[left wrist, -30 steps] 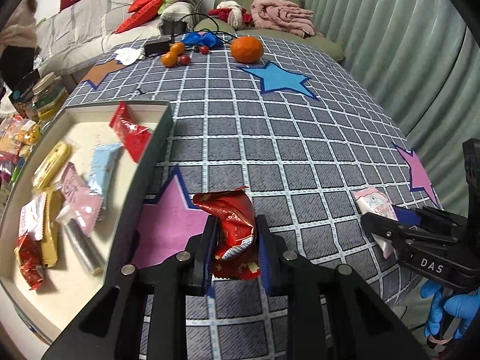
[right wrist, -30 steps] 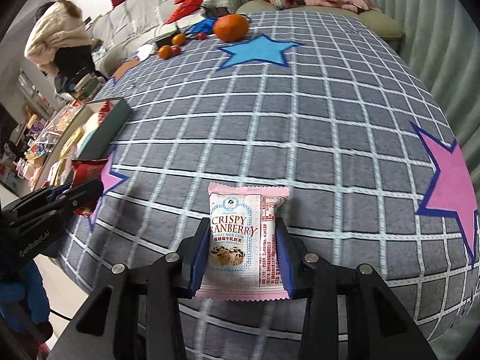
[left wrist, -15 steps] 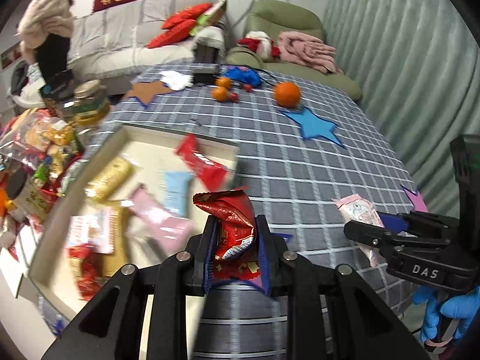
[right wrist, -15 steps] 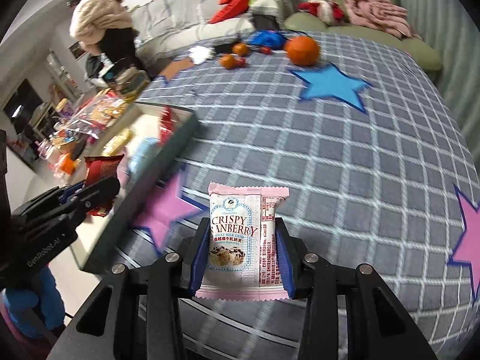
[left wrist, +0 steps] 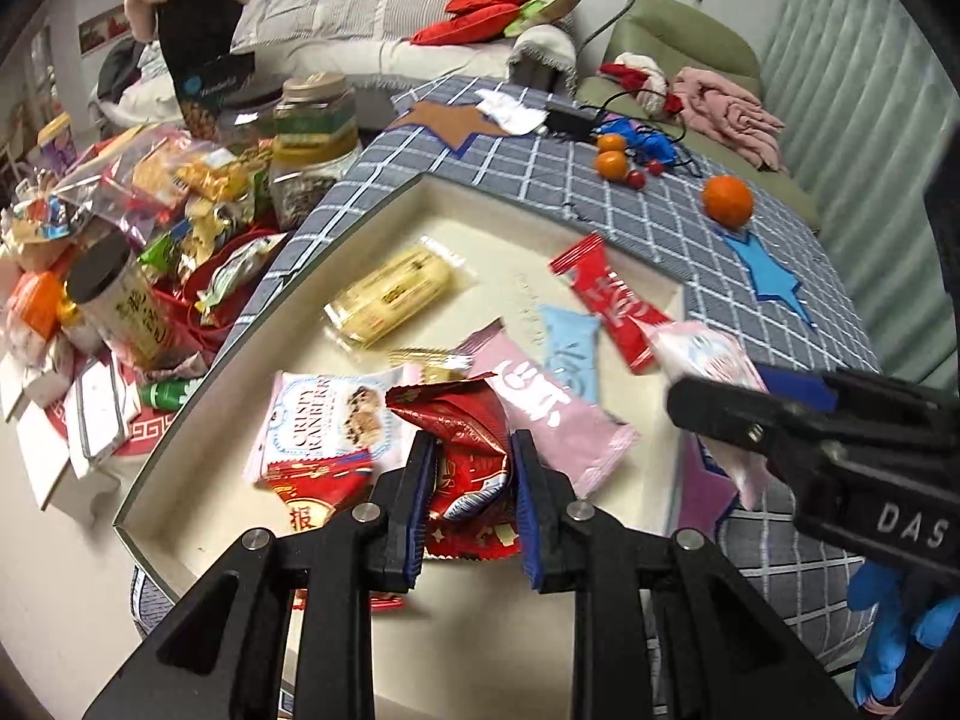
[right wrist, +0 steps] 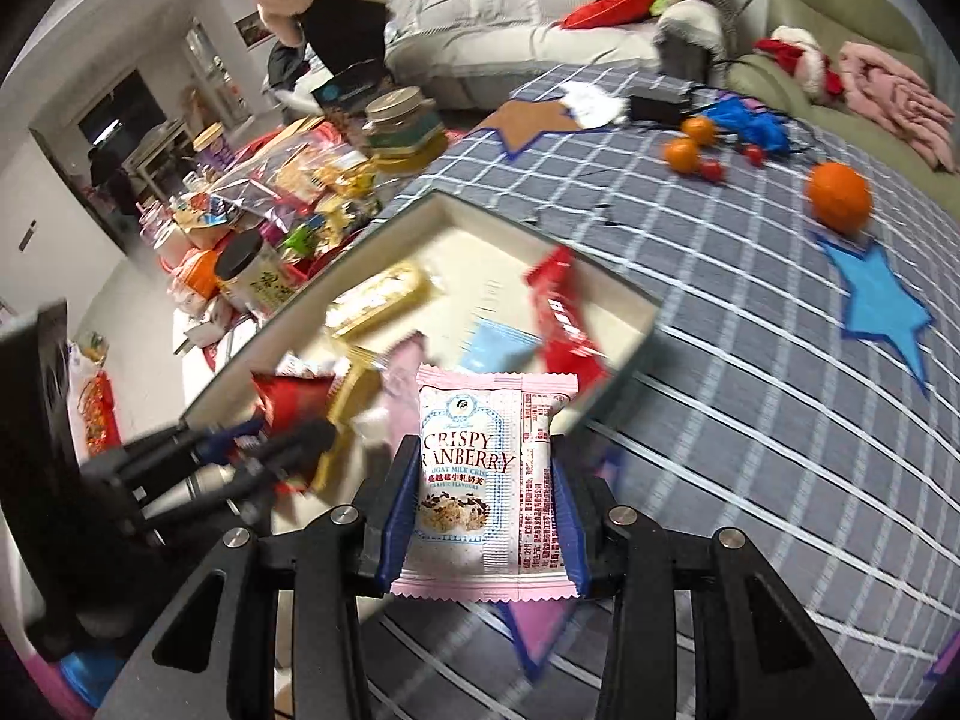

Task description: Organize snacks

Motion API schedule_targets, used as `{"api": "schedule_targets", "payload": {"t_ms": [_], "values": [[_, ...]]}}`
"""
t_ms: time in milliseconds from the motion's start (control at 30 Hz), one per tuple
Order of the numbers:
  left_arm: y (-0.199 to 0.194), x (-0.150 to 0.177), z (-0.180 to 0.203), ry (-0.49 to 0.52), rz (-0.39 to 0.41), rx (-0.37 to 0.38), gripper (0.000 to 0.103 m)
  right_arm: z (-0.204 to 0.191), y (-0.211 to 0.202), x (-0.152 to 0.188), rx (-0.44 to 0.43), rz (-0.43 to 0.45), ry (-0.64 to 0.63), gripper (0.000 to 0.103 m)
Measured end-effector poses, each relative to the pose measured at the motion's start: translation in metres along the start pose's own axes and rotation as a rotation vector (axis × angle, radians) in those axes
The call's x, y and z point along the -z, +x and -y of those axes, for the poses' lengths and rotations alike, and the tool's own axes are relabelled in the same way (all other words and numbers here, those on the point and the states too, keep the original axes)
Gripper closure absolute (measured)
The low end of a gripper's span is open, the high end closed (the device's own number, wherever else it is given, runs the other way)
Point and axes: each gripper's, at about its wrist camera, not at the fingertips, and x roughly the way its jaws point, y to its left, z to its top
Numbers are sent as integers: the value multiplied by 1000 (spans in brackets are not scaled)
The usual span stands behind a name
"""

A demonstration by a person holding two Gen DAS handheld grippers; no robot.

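While both packets hang gripped, tray rim [left wrist: 384,204] nears.

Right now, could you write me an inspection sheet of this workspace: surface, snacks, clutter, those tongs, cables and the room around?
Surface: grey checked tablecloth with coloured stars.
Job's things: shallow cream tray holding a yellow wrapped bar, a red bar wrapper, a light-blue packet, a pink sachet and others.
Clutter: large orange, small oranges, piled snack bags and jars left of the tray.
Grippers: left tongs shut on a crumpled red foil packet over the tray; right tongs shut on a pink Crispy Cranberry packet.
Cables: black cord beside the small oranges.
Surroundings: grey sofa, green armchair, curtain, a person behind.
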Motion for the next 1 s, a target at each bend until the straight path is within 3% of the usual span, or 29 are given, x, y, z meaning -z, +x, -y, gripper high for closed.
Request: {"api": "schedule_targets", "payload": {"t_ms": [67, 167, 233, 300, 333, 500, 567, 600, 1000], "values": [[3, 1, -3, -4, 0, -11, 68, -3, 9, -5, -9, -16, 0, 61], [5, 1, -4, -17, 5, -27, 21, -7, 20, -10, -14, -42, 7, 60], [3, 1, -7, -31, 22, -20, 19, -6, 24, -12, -3, -57, 11, 55], [5, -1, -8, -35, 10, -15, 19, -7, 26, -12, 20, -57, 7, 32], [6, -1, -9, -41, 4, -13, 19, -7, 25, -13, 32, -52, 3, 27], [12, -3, -9, -47, -24, -48, 13, -3, 23, -13, 61, -61, 7, 22], [11, -3, -7, -36, -18, -101, 7, -1, 21, -12, 79, -57, 13, 0], [11, -3, -7, -33, -18, -116, 0, 1, 18, -12, 94, -45, 16, 0], [4, 0, 1, -3, -5, -160, 0, 1, 7, -3, 80, -41, 10, 0]]}}
